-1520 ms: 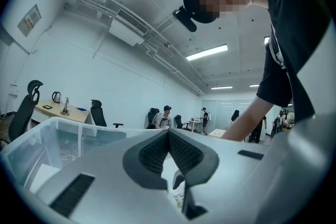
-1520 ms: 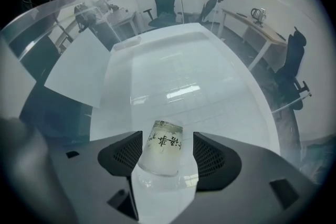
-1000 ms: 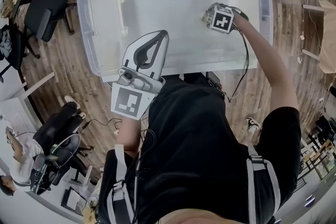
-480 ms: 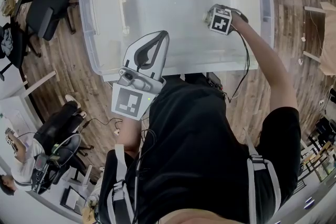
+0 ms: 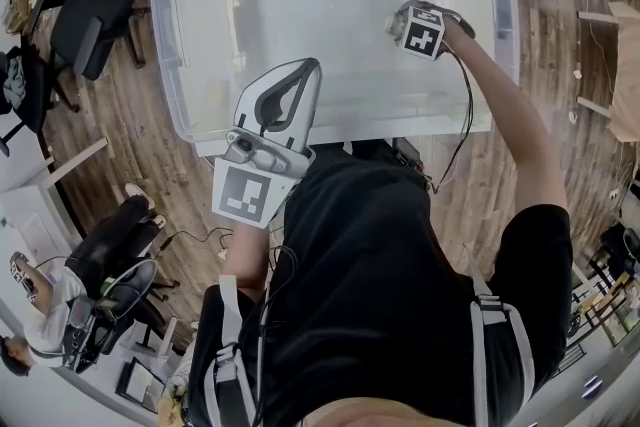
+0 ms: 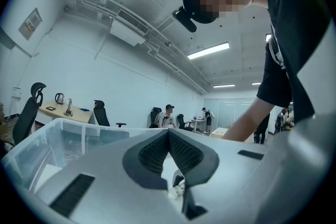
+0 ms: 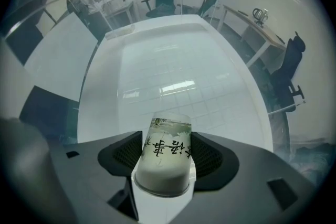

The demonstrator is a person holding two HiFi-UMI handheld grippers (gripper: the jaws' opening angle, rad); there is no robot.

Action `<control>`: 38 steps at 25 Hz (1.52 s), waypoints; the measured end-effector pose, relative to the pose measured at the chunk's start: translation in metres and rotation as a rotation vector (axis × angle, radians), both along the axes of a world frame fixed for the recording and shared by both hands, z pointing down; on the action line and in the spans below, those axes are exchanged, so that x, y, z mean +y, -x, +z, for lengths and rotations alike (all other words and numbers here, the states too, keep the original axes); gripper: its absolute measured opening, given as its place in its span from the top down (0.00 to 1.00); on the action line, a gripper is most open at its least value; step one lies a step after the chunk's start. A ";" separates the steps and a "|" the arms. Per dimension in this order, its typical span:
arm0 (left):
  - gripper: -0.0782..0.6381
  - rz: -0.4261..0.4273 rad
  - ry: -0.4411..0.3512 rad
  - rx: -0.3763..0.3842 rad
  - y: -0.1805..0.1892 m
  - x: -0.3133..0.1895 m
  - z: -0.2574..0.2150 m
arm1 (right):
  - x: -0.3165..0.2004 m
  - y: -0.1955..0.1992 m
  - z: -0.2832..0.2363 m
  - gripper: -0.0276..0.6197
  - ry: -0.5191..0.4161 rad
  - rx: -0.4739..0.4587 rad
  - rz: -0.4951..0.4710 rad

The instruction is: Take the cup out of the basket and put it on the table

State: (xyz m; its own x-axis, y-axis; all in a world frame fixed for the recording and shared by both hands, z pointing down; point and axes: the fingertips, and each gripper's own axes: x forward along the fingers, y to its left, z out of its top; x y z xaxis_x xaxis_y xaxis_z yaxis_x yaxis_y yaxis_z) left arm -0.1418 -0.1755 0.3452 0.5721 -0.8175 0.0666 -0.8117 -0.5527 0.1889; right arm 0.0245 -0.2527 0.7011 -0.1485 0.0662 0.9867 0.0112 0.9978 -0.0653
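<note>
Now my right tongs (image 7: 168, 140) clamp the cup (image 7: 164, 161) inside the basket (image 5: 180, 65).
Left tongs (image 6: 169, 134) pressed together, empty; right pair barely shifted since before.

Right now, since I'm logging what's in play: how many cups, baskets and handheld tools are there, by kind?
Cup: 1, gripped in the right tool
Basket: 1, clear plastic
Tools: 2, counting the left tool, shut on nothing
Total: 4

Black office chair (image 5: 85, 25) on wooden floor (image 5: 160, 145); seated person (image 5: 100, 250) nearby; kettle (image 6: 59, 97) on desk (image 6: 79, 112).
</note>
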 end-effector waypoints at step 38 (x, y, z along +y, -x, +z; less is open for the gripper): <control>0.87 0.080 -0.079 -0.006 -0.047 0.039 -0.026 | 0.028 0.052 -0.243 0.50 -0.263 -0.559 0.134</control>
